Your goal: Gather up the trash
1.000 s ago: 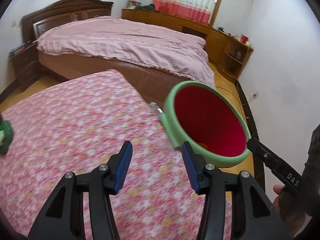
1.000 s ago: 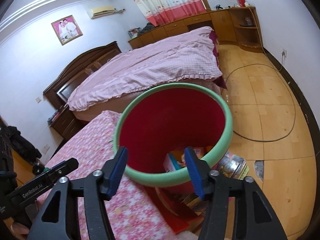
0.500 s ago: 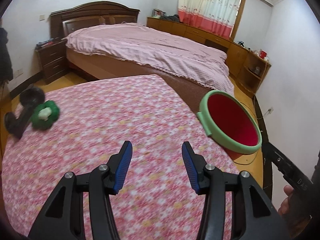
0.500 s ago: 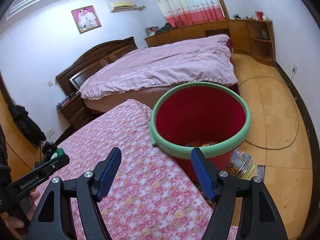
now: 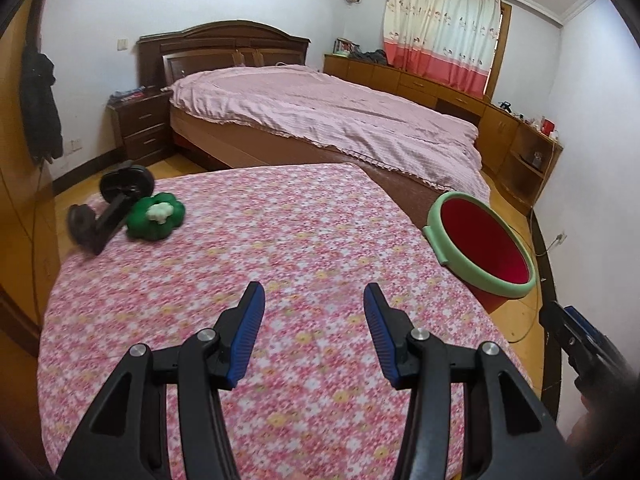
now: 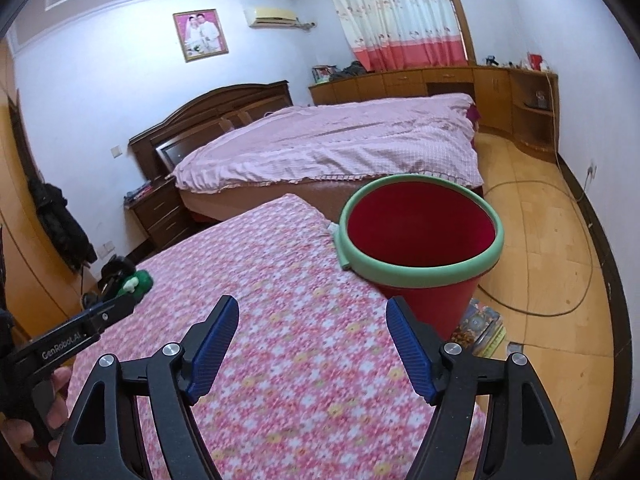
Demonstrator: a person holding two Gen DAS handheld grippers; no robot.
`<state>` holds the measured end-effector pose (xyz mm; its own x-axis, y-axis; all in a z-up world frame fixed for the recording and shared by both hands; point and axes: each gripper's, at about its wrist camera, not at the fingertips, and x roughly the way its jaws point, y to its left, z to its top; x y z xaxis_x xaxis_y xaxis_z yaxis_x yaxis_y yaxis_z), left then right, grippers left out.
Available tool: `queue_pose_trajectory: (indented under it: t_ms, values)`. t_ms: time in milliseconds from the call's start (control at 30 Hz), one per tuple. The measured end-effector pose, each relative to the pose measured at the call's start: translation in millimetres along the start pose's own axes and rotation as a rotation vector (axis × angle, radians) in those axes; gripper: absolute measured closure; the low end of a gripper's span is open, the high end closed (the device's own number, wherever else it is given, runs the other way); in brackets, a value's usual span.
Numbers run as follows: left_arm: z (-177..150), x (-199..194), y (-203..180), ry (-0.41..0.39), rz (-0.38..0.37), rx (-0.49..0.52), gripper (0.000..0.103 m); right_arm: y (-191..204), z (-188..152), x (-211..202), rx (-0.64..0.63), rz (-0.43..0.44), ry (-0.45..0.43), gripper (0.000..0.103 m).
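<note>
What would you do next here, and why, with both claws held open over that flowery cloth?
Probably send the left gripper toward the green object lying at the far left of the floral cloth, beside a black dumbbell. Both grippers are open and hold nothing, the right gripper too, and the red bin with its green rim stands ready off the cloth's right edge. Whether the green thing is trash is unclear.

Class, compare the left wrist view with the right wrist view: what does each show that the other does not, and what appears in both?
Only the left wrist view shows the black dumbbell clearly, beside the green plush toy on the floral tablecloth.

Only the right wrist view shows the colourful packaging on the floor beside the bin's base, and the cable looping across the floor.

Both show the red bin with green rim at the table's edge, the bed, and an open, empty left tool and right tool.
</note>
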<state>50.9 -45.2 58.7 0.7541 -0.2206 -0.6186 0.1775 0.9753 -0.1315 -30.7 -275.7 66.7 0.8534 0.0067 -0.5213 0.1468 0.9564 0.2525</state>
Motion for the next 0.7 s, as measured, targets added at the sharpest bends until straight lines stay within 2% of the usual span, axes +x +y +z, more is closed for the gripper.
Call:
queue_pose_trajectory:
  t_ms: [267, 700]
  values:
    - [-15, -24, 6, -0.033, 0.037, -0.01, 0.051, 13, -11, -20, -0.037, -0.007, -0.057, 0.026]
    - [-24, -54, 5, -0.093, 0.077, 0.0, 0.051, 18, -21, -34, -0.035, 0.009, -0.075, 0.026]
